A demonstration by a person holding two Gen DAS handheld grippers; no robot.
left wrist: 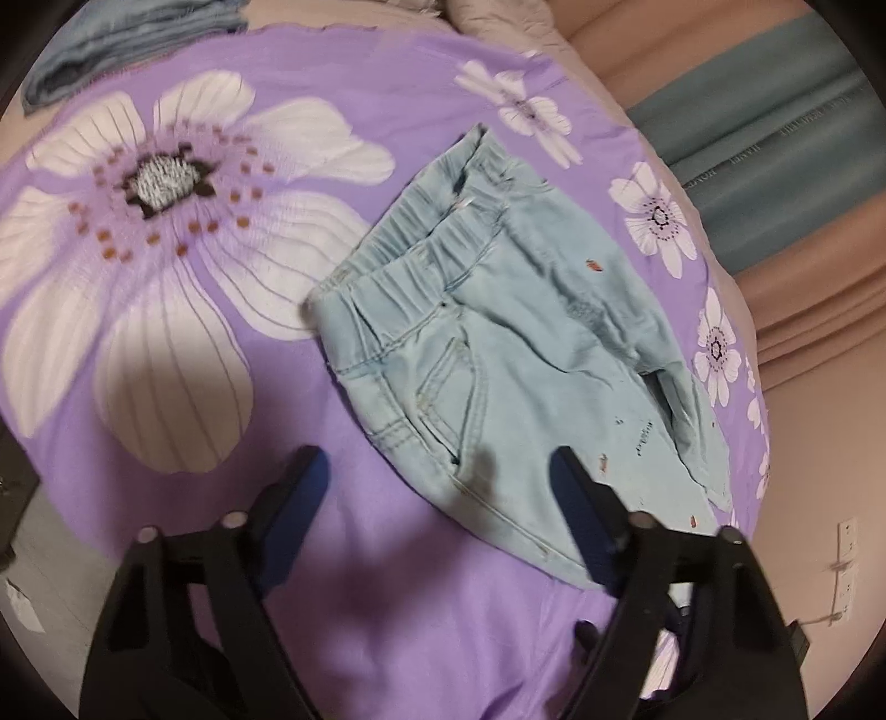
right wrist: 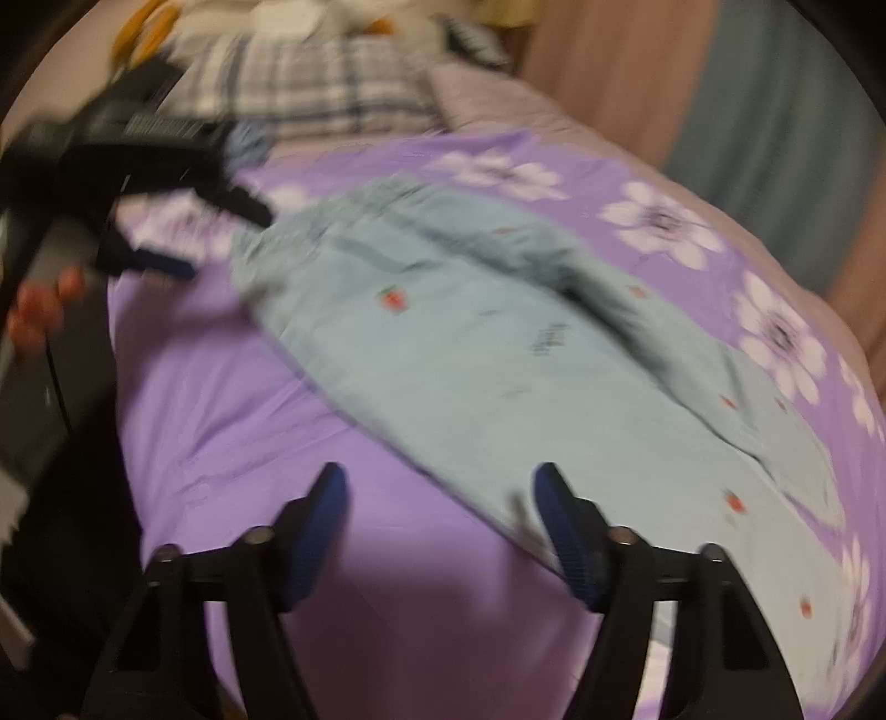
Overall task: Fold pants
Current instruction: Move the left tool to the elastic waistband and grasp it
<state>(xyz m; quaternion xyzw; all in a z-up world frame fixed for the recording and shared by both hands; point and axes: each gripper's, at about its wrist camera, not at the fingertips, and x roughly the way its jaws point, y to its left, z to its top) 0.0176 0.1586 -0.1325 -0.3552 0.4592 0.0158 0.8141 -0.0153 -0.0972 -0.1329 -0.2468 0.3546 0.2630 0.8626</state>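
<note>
Light blue denim pants [left wrist: 498, 354] with an elastic waistband lie spread on the purple flowered bedsheet [left wrist: 232, 387]; they also show in the right wrist view [right wrist: 476, 354], blurred. My left gripper [left wrist: 437, 465] is open and empty, hovering above the pants' hip pocket area, its right finger over the denim. My right gripper [right wrist: 440, 482] is open and empty, just above the near edge of a pant leg. The left gripper also shows at the left of the right wrist view [right wrist: 221, 238], open, near the waistband.
A folded blue-grey garment [left wrist: 122, 44] lies at the sheet's far left corner. A plaid pillow [right wrist: 310, 88] and beige bedding [left wrist: 498, 22] lie beyond. Pink and teal curtains [left wrist: 775, 138] hang to the right. The bed edge drops off at the near left.
</note>
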